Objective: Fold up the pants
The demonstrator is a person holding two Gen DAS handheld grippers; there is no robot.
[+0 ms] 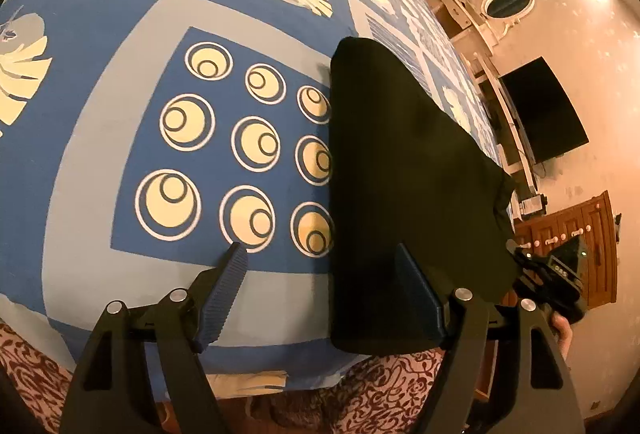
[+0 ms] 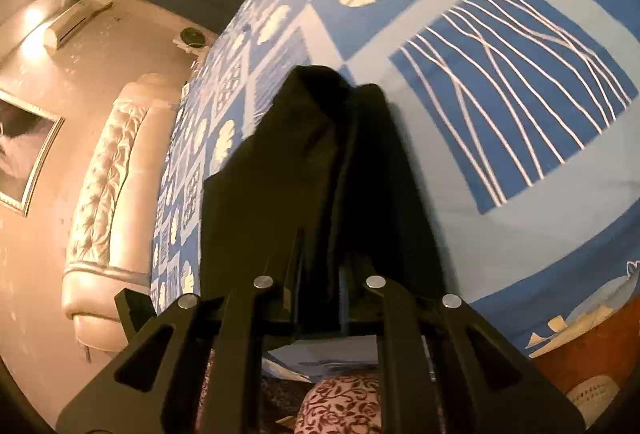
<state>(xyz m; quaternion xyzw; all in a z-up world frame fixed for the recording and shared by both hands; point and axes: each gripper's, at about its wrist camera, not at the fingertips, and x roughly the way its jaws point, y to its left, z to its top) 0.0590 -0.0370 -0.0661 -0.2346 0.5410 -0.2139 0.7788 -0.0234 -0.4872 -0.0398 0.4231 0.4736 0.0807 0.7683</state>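
Nearest, the left gripper [image 1: 320,286] is seen spread wide w/ nothing grasped, one ribbed blue finger pad [image 1: 226,294] over the bedsheet, the other at the pants' edge. The right gripper [image 2: 320,274] appears clenched on the black fabric pants [image 2: 320,170], though the tips are hidden by cloth. The pants are laid lengthwise on the blue-and-grey patterned bedsheet [image 1: 120,94], near its edge. Beyond, a black wall TV [image 1: 544,110] is seen.
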